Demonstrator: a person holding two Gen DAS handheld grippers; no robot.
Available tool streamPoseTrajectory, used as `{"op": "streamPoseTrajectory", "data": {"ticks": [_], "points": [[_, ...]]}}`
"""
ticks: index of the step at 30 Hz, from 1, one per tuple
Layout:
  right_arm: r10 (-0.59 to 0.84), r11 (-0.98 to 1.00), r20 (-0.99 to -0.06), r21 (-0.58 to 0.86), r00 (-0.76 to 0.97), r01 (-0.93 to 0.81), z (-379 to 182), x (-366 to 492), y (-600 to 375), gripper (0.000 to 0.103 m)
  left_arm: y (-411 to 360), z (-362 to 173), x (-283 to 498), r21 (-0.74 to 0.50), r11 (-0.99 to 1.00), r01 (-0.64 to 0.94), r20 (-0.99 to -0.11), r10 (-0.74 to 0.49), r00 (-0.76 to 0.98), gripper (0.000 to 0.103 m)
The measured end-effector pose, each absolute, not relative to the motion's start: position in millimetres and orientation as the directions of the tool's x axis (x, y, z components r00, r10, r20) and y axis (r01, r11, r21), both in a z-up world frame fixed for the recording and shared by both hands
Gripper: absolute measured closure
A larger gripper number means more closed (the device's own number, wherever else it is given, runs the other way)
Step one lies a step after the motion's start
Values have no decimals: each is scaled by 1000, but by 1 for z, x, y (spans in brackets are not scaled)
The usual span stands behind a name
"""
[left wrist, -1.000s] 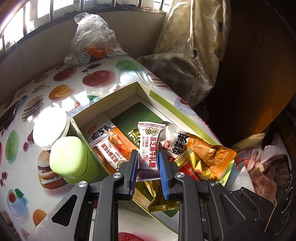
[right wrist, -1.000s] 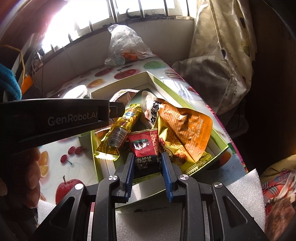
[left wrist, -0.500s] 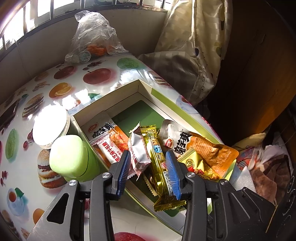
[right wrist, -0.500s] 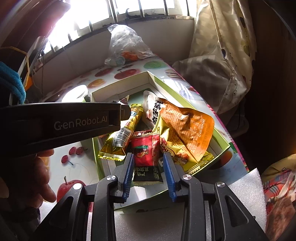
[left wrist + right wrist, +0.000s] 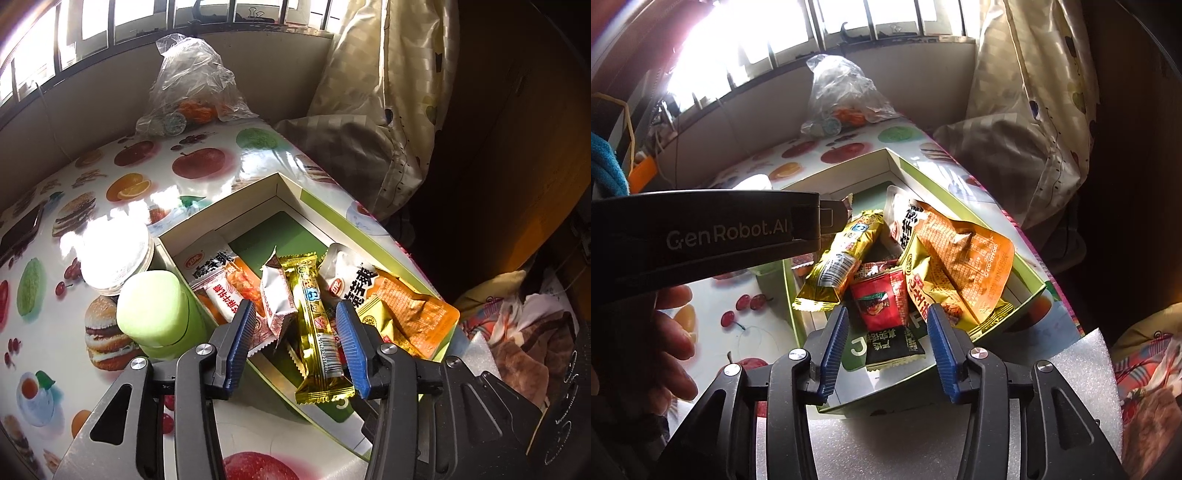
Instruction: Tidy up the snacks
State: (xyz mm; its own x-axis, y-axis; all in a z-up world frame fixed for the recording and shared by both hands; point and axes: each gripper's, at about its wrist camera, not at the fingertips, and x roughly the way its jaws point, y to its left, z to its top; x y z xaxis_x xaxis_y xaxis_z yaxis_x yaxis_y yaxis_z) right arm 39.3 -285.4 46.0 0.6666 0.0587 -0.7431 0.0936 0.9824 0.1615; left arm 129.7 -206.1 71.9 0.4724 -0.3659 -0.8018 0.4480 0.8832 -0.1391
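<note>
A: Tongs first. How did the left tongs (image 5: 297, 343) stand?

B: Spread wide, holding nothing, angled down over the near edge of the box (image 5: 255, 206), with a gold snack bar (image 5: 317, 321) and a white wrapper (image 5: 277, 295) lying loose between the pads.

A: And the right tongs (image 5: 886, 343)?

B: Also parted and empty, tilted down at the box's near end. A red packet (image 5: 882, 299) and a black one (image 5: 894, 347) lay between them; an orange pouch (image 5: 964, 254) sat just right. The box rested on the fruit-print counter (image 5: 122, 184).

Gold bar wrapper (image 5: 318, 325), orange pouch (image 5: 964, 254), red-black packet (image 5: 886, 317); tablecloth (image 5: 110, 184) was fruit-and-burger printed.
</note>
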Motion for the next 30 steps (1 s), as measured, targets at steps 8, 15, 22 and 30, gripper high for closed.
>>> {"op": "streamPoseTrajectory", "data": {"ticks": [8, 15, 22, 30], "points": [[65, 983, -733, 165, 677, 84, 52, 32, -279, 53, -198, 82, 120, -140, 886, 443, -786, -371, 494, 56], [53, 986, -722, 148, 690, 80, 60, 26, -273, 53, -188, 95, 108, -136, 889, 438, -762, -376, 527, 56], [32, 989, -712, 123, 701, 79, 67, 16, -266, 53, -170, 104, 90, -129, 900, 417, -737, -368, 567, 56], [-9, 990, -705, 95, 709, 107, 72, -1, -259, 52, -135, 98, 59, -82, 930, 357, -715, -305, 629, 56]]}}
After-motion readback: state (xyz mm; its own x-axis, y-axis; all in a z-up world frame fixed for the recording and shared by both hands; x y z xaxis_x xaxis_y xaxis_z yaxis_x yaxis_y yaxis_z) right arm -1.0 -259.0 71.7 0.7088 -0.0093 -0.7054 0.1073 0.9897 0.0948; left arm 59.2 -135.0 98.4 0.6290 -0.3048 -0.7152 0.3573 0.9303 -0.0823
